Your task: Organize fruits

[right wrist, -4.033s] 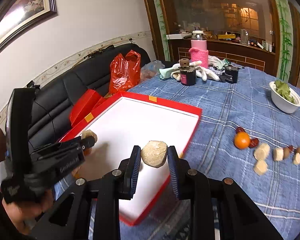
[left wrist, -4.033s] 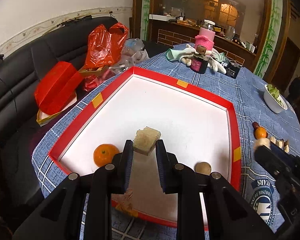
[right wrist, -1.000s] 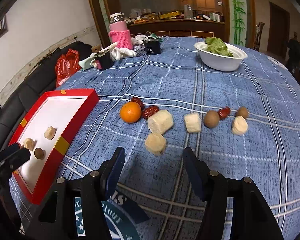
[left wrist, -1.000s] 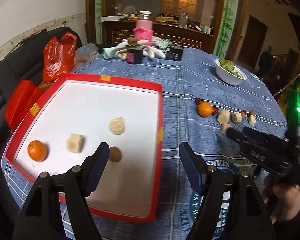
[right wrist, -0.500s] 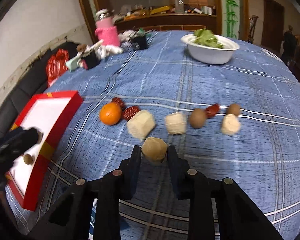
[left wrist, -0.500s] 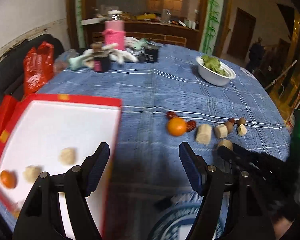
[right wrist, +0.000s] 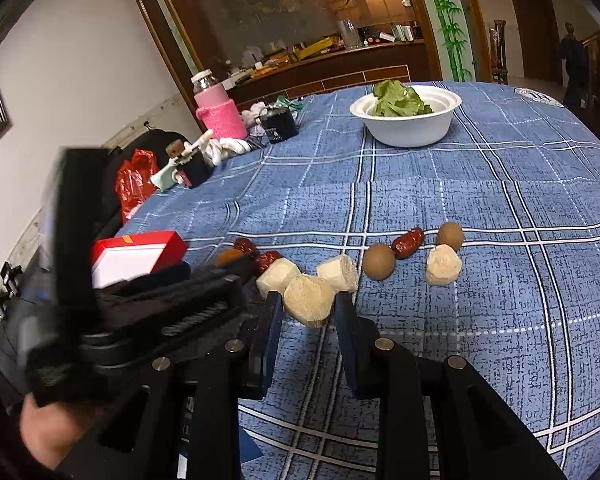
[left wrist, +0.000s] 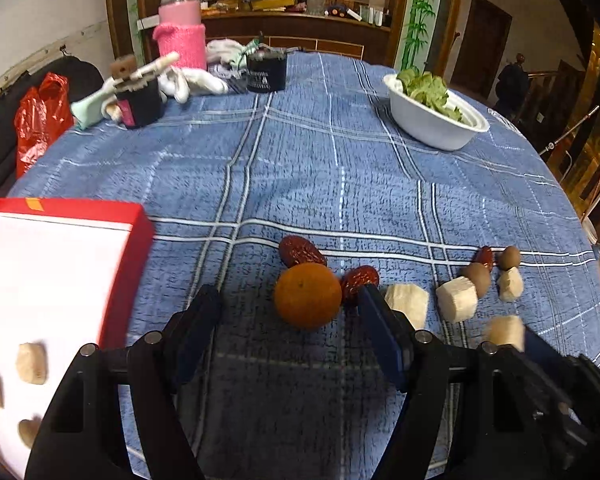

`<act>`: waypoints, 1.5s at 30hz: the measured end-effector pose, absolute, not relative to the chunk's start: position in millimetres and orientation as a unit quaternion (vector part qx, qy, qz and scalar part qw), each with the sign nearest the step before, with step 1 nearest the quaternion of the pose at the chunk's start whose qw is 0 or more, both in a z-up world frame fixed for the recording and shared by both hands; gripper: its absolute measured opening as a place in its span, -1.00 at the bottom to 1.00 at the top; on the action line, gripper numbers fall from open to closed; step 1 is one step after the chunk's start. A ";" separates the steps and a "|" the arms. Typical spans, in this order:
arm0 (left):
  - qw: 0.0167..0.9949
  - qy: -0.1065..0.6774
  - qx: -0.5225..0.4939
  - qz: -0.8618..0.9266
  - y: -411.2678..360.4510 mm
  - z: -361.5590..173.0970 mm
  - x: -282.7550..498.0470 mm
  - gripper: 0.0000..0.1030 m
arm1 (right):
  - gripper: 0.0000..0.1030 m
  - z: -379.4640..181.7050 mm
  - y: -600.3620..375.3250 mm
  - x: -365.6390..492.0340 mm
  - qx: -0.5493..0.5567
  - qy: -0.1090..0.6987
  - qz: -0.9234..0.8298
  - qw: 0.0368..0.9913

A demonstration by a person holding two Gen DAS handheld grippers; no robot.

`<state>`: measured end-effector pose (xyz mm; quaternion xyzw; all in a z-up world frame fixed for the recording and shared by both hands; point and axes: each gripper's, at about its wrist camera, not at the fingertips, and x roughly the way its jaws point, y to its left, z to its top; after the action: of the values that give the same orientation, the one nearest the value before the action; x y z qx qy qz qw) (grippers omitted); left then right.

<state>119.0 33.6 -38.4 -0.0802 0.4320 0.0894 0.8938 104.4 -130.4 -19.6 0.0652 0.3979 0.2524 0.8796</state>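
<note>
Right gripper (right wrist: 305,320): clamped on a pale, rough-cut fruit chunk (right wrist: 308,299), above the blue plaid tablecloth (right wrist: 480,200).
Left gripper (left wrist: 290,322): jaws spread wide, round matte orange (left wrist: 307,295) between them.
Red tray (left wrist: 128,272): glossy rim, far left, holding pale pieces.
Nearby: wrinkled red dates (left wrist: 302,251), white bowl (right wrist: 410,125) far right.

Orange (left wrist: 308,295): one on the tabletop (left wrist: 320,168). Red dates (left wrist: 302,251): three. Brown round fruits (left wrist: 477,276): two. Pale chunks (left wrist: 457,300): four outside the red tray (left wrist: 128,264), two inside it. Darker piece (left wrist: 28,432) in the tray: one, too blurred to class. White bowl (left wrist: 432,132): one. Dark jars (left wrist: 266,72): two. Pink bottle (left wrist: 180,38): one.
</note>
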 end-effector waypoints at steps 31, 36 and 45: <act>0.906 0.405 -0.097 0.074 35.4 -12.4 -1.7 -0.42 | -0.46 -10.2 -123.1 49.6 0.010 0.385 0.251 0.888; 0.905 0.406 -0.098 0.078 39.5 -13.3 -13.1 -0.41 | -0.46 -10.7 -120.4 32.2 -0.004 0.387 0.253 0.887; 0.903 0.406 -0.100 0.100 56.0 -11.7 -23.7 -0.41 | -0.46 -6.8 -103.4 17.2 -0.022 0.386 0.267 0.883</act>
<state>-23.7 56.1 -11.7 -0.0997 0.4059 0.1000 0.9029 17.2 -103.4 -6.8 -0.0218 0.3859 0.2674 0.8826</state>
